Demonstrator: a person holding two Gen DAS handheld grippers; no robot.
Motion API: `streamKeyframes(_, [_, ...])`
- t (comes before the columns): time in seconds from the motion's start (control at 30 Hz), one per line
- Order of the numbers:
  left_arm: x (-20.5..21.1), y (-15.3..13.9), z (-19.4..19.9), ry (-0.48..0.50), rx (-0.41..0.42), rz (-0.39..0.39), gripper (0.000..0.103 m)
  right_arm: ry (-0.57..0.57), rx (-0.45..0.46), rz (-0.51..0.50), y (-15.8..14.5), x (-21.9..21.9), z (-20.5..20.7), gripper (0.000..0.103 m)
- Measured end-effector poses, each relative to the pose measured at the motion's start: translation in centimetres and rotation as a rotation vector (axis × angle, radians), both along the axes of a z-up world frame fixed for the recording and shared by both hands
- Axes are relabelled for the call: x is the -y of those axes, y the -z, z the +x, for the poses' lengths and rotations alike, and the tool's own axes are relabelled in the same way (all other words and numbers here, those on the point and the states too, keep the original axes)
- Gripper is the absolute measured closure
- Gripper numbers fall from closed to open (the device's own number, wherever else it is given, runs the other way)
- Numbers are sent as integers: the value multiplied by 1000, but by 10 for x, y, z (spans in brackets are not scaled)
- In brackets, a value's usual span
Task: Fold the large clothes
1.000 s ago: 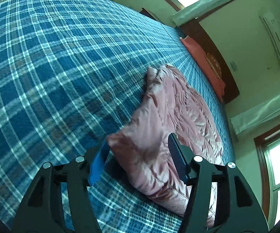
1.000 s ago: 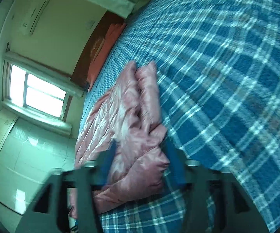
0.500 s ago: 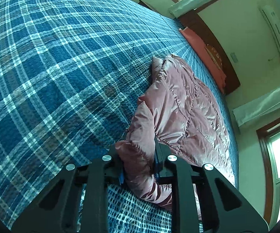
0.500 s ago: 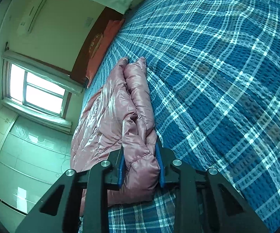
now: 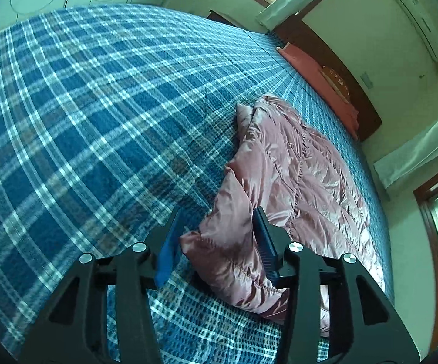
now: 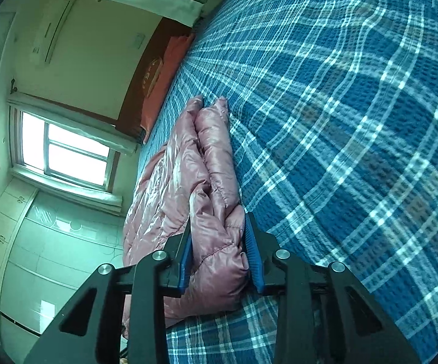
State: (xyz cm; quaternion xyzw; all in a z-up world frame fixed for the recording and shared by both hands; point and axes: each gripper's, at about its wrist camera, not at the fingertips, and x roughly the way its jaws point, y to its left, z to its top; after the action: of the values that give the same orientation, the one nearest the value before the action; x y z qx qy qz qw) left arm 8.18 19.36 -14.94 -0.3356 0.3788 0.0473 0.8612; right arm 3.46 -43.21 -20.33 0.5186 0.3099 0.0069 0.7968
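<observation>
- Nearest to me, my left gripper (image 5: 216, 239) stands wide, its blue pads either side of a corner of the shiny dusty-pink quilted down jacket (image 5: 294, 176) without pinching it; the fabric lies loose between them.
- My right gripper (image 6: 219, 251) is narrowed onto another bunched end of the same jacket (image 6: 216, 242), the padding bulging out between the pads.
- The risk I see: with only one side clamped, any lift or pull from the right would drag the jacket lopsided and undo whatever fold is there. The slick shell could also slide out of the right pads, since they squeeze puffy filling rather than a flat hem.
- If I close the left gripper where it is, I judge it may catch just one layer, and the layers beneath would sag away.
- Further out, the jacket lies on the blue-and-white plaid bedspread (image 5: 82, 115), stretched lengthways away from me, creased and glossy, with stitched channels and two rounded ends at its far tip, probably sleeves.
- It seems doubled along its length already, though I cannot tell how neatly the layers match.
- Beyond it, a salmon-pink pillow (image 5: 316, 75) sits against the dark wooden headboard (image 5: 340, 82).
</observation>
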Motion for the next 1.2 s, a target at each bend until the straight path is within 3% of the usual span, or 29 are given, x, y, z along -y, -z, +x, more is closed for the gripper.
streamKeyframes(0.13, [1, 2, 6, 27, -17, 21, 64, 2, -10, -11, -1, 3, -3, 71])
streamKeyframes(0.27, [2, 4, 9, 44, -29, 40, 65, 7, -12, -1, -2, 4, -3, 71])
streamKeyframes(0.43, [1, 1, 11, 46, -38, 70, 56, 27, -21, 14, -2, 15, -6, 71])
streamKeyframes(0.6, [-7, -6, 6, 37, -45, 102, 48, 43, -48, -35, -10, 25, -12, 70])
streamKeyframes(0.8, [-22, -15, 7, 37, -100, 227, 42, 91, -183, -215, -28, 42, -13, 70])
streamKeyframes(0.97, [-20, -37, 12, 20, -112, 471, 42, 95, -257, -414, -58, 40, -2, 70])
streamKeyframes(1.07, [-6, -58, 16, 43, -72, 567, 42, 58, -244, -518, -83, 21, 13, 70])
streamKeyframes(1.2, [30, -78, 23, 125, -12, 575, 42, -34, -191, -608, -109, -20, 41, 70])
